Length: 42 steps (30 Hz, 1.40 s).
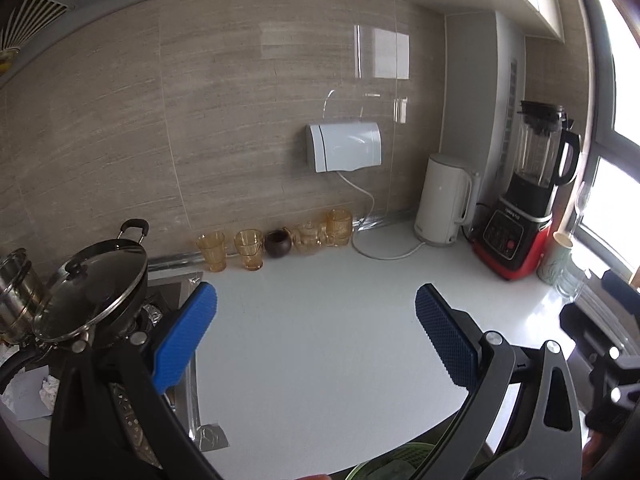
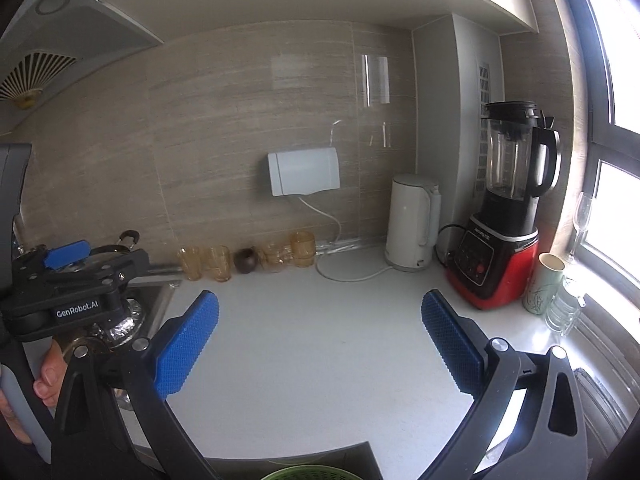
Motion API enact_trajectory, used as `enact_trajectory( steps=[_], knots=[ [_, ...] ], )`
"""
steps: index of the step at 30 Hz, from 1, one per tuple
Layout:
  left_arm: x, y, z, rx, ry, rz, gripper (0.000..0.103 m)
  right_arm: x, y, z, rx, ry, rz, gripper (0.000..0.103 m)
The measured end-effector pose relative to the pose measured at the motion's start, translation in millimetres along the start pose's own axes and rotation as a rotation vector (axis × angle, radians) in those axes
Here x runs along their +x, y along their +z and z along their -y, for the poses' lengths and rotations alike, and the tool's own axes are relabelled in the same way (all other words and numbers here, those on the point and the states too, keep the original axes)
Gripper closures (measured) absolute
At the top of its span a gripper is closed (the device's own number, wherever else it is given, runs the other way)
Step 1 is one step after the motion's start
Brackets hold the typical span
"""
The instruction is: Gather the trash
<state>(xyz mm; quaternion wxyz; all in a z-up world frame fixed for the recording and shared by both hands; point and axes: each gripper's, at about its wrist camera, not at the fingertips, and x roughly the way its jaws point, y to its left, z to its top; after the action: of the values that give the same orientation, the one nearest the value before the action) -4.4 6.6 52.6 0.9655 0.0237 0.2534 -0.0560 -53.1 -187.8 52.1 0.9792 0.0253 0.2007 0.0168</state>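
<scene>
Left wrist view: left gripper (image 1: 316, 332) w/ blue pads spread wide apart, nothing between them, hovering over bare white countertop (image 1: 320, 360). Green basket rim (image 1: 384, 462) at bottom edge, just below the counter front. Trash: crumpled white paper (image 1: 50, 390) lies far left, low in frame, beside the black gripper body; can't tell what it rests on. Above it a glass-lidded black pan (image 1: 96, 284) and a steel pot (image 1: 16, 284) on the stove side. Further back, amber glasses (image 1: 248, 248) in a row along the wall, then white kettle (image 1: 442, 200) and red-base blender (image 1: 524, 204) near the window.

Right wrist view: right gripper (image 2: 320, 340) also wide apart, empty, over the same counter. Left gripper seen at far left, held by a hand (image 2: 46, 372). Green basket rim at bottom.
</scene>
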Motion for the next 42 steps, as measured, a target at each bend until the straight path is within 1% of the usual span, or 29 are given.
enact_trajectory(
  steps=[4,11,26,34,42],
  knots=[
    [-5,-2,2,-0.009,0.013,0.005,0.008,-3,0,1,0.004,0.003,0.007,0.002],
    [-6,-6,3,-0.024,0.024,-0.013,0.008,-9,-5,4,0.010,-0.012,0.014,0.002],
    [2,-10,2,-0.026,0.031,-0.042,0.008,-8,-12,4,0.024,-0.024,-0.018,0.002],
    [6,-10,-5,-0.048,0.041,-0.056,0.008,-5,-12,3,0.025,-0.021,-0.026,0.002],
    [11,-10,-10,-0.050,0.028,-0.069,0.008,-2,-15,-4,0.019,-0.021,-0.041,0.002]
  ],
)
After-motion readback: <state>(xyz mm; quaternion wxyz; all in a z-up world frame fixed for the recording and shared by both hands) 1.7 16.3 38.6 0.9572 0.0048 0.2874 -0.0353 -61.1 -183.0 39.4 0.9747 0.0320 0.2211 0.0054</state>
